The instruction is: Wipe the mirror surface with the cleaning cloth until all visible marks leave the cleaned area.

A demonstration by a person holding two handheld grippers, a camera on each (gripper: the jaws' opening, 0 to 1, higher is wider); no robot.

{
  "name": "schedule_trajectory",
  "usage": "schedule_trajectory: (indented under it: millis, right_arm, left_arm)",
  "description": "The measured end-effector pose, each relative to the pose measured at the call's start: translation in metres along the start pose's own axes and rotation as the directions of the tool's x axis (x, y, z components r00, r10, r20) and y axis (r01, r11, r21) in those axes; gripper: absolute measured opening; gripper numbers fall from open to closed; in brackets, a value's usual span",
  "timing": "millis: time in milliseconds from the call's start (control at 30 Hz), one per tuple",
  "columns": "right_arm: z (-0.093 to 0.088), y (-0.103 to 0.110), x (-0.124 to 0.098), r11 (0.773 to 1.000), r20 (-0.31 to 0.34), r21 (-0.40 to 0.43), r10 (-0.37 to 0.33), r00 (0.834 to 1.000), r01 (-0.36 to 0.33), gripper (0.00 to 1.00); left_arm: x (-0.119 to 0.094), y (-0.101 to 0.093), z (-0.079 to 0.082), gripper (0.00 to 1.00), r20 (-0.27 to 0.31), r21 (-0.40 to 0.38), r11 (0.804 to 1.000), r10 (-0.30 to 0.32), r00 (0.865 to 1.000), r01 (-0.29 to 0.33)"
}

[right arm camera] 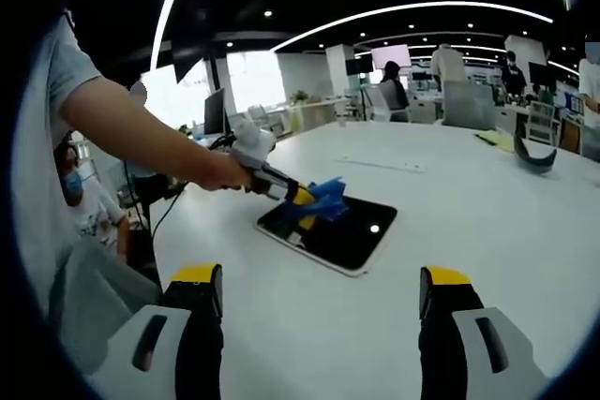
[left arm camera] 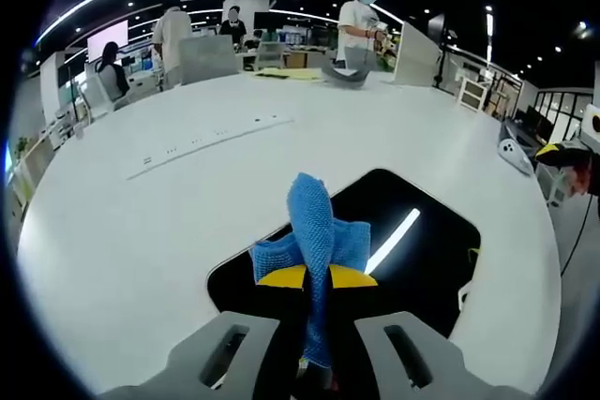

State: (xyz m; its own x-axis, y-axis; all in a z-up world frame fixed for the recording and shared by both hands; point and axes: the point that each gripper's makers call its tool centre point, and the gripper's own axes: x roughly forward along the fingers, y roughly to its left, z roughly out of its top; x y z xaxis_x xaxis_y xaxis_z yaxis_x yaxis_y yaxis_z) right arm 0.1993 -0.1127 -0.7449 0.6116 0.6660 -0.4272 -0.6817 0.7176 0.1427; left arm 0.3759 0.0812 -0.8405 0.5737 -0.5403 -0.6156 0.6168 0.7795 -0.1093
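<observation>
**Cloth held just over the near end of the mirror**

The left gripper is clamped on the blue cleaning cloth, the folds bunched between its yellow-tipped jaws and sticking out ahead of them. The mirror, a dark rounded rectangle lying flat, sits directly under and ahead of that cloth. In the left gripper view its long axis runs away to the upper right, with a ceiling light reflected as a bright streak along it. Whether the cloth is touching the glass or just above it cannot be told. In the right gripper view the left gripper reaches in from the left and holds the cloth over the mirror at its far left corner, so most of the glass lies beyond the cloth, toward the right.

The right gripper has its jaws spread wide with nothing between them, well short of the mirror. The left is plainly the nearer 1, and the stroke likely runs along the long axis.

The white table is broad, smooth and curved. Beyond it is an open office with desks, monitors, ceiling strip lights and several people.
</observation>
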Motion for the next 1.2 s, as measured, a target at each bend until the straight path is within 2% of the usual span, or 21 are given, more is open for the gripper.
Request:
schedule_trajectory:
  millis: [567,800,1200]
  right_arm:
    - [0.003,0.001,0.001,1.0,0.003,0.002,0.001,1.0,-0.001,0.85]
    - [0.002,0.002,0.0,1.0,0.0,0.002,0.0,1.0,0.0,0.85]
    - [0.006,0.004,-0.004,1.0,0.006,-0.007,-0.002,1.0,0.002,0.85]
  left_arm:
    - [0.0,0.006,0.0,0.05,0.004,-0.005,1.0,0.009,1.0,-0.009]
    - [-0.004,0.014,-0.001,0.05,0.003,-0.013,0.999,0.048,0.999,-0.048]
    - [-0.013,0.02,-0.007,0.06,-0.003,-0.025,0.998,0.062,0.998,-0.062]
